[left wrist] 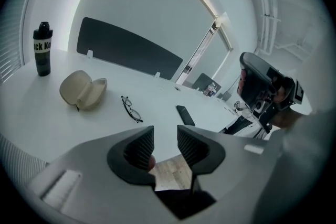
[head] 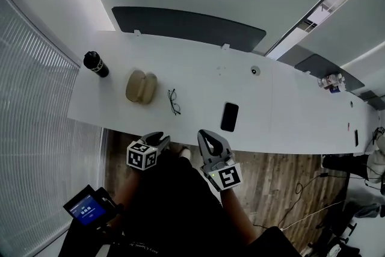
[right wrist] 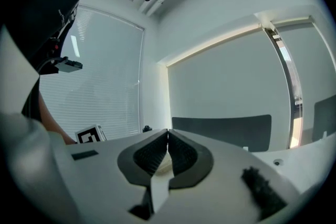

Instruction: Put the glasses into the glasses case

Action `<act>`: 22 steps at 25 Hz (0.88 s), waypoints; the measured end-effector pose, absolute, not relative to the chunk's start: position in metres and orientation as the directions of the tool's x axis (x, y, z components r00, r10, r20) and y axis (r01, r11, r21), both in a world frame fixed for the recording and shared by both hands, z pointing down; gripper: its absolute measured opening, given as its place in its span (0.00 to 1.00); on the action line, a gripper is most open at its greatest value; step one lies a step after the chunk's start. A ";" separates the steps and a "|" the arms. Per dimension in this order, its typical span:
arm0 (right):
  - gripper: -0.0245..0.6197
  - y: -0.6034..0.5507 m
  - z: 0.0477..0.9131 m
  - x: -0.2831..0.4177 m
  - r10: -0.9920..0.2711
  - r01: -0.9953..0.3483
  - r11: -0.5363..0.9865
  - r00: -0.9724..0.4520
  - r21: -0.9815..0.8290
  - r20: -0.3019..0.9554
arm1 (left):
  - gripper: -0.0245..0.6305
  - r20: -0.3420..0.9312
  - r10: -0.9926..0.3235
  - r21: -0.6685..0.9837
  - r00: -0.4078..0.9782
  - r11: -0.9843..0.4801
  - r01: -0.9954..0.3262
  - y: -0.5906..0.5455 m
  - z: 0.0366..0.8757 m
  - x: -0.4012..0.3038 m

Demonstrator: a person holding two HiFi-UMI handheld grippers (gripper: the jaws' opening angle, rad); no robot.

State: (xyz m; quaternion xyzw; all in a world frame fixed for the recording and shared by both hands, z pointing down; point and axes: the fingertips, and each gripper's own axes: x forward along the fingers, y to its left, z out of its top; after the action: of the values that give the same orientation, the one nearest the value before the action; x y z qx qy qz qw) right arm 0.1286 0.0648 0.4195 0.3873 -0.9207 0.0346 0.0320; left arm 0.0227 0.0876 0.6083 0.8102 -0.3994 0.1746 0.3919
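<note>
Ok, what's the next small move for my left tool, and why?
Probably reach the left tool forward over the table toward the glasses. Its jaws stand apart and empty near the table's edge, while the glasses lie untouched beside the open case, not yet inside it.

Glasses (head: 174,102) beside open beige case (head: 141,86)

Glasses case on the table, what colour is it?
The glasses case is beige; the left gripper view shows it best.
</note>
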 end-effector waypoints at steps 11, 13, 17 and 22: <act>0.05 0.034 0.421 0.122 -0.782 -0.789 0.610 -0.615 -0.077 0.101 | 0.27 0.531 -0.424 0.660 0.734 -0.338 -0.672 0.031 0.619 0.007; 0.05 0.026 0.424 0.115 -0.794 -0.800 0.594 -0.599 -0.081 0.100 | 0.27 0.507 -0.391 0.680 0.768 -0.367 -0.635 0.020 0.624 0.011; 0.05 0.012 0.424 0.100 -0.822 -0.827 0.549 -0.560 -0.123 0.100 | 0.27 0.478 -0.333 0.719 0.813 -0.383 -0.579 0.003 0.636 0.017; 0.05 -0.001 0.422 0.072 -0.834 -0.835 0.536 -0.547 -0.123 0.079 | 0.27 0.474 -0.321 0.767 0.820 -0.306 -0.563 -0.009 0.660 0.005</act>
State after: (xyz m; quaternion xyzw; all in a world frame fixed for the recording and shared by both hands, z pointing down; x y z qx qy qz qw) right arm 0.0723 -0.0014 0.4219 0.4761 -0.8763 0.0732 0.0052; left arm 0.0050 -0.0094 0.6601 0.7997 -0.2765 0.1166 0.5200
